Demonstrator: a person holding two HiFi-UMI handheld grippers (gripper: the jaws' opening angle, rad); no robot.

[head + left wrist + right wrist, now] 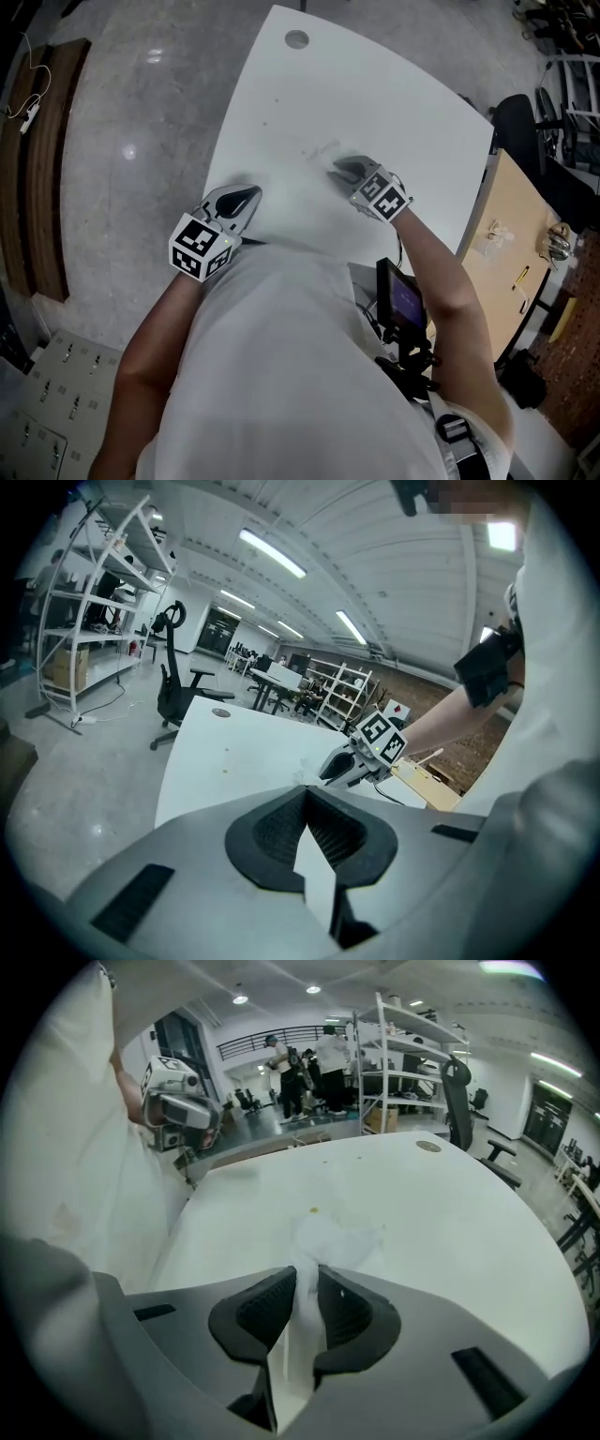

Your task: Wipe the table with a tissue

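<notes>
On the white table, my right gripper points down near the middle. It is shut on a white tissue, which runs up between its pads and fans out on the tabletop just ahead. A small yellowish speck lies just beyond the tissue. My left gripper hovers at the table's near left edge, shut, with nothing between its pads. From the left gripper view, the right gripper shows low over the table. In the right gripper view, the left gripper is at the far left.
A round cable hole sits near the table's far corner. A black office chair and a wooden desk with small items stand to the right. Grey floor lies to the left, with shelving beyond.
</notes>
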